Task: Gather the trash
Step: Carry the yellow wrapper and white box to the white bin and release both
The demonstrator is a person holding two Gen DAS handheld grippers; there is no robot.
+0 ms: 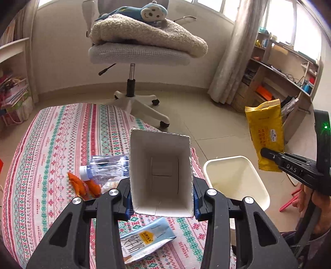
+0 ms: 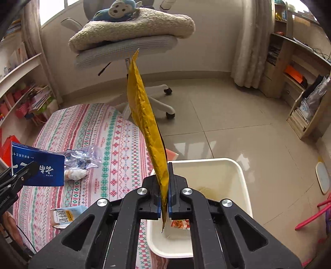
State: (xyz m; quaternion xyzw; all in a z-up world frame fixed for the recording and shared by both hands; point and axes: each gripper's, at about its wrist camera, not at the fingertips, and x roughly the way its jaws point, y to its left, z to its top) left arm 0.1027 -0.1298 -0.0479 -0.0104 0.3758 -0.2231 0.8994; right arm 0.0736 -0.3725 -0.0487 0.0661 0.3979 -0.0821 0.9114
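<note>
**Trash: two pieces in hand, bin close**

Trash half collected. My right tongs [image 2: 164,203] pinch the yellow wrapper [image 2: 142,115] above the white bin [image 2: 244,180]. Left tongs [image 1: 162,198] clamp an open carton [image 1: 160,171]. One wrapper already binned. Left on the bed [image 1: 62,132]: plastic bottle [image 1: 107,167], orange peel [image 1: 82,185], milk pouch [image 1: 144,240]. Office chair [image 1: 136,53] far, clear.

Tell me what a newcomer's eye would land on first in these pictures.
First, the yellow snack wrapper, pinched upright in the right gripper above the white bin beside the table. Next, the open carton, held in the left gripper over the patterned tablecloth, its empty white inside facing the camera. Behind, a monkey plush lies on a folded blanket on the office chair.
</note>
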